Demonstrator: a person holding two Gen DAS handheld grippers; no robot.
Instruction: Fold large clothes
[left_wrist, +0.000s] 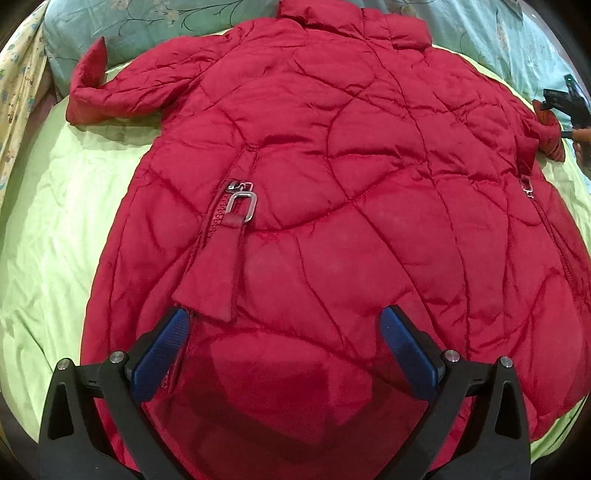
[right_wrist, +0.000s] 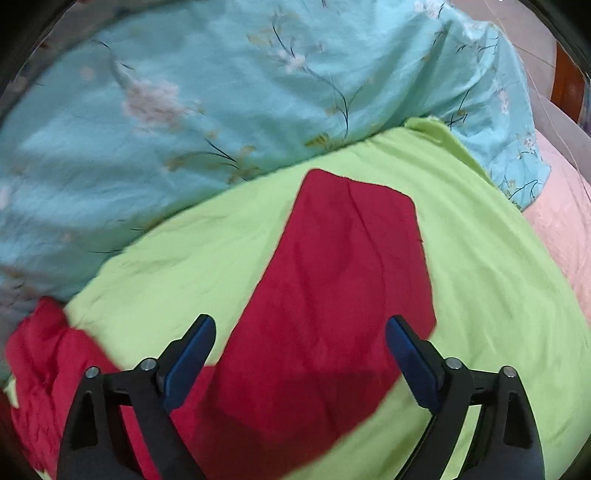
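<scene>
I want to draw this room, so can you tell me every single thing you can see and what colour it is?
Puffy jacket: one, red, spread flat on the green sheet, sleeves out to each side.
Sleeve: one, red, lying flat under the right gripper.
Zipper pull: one, silver, on a pocket in the left wrist view.
Sheet: one, lime green, under the jacket.
Quilt: one, light blue with flowers, beyond the sheet.
Cloth: one, cream with small prints, at the far left.
Cover: one, pale pink, at the right edge.
Left gripper: black with blue pads, open over the jacket's hem.
Right gripper: same, open.
</scene>
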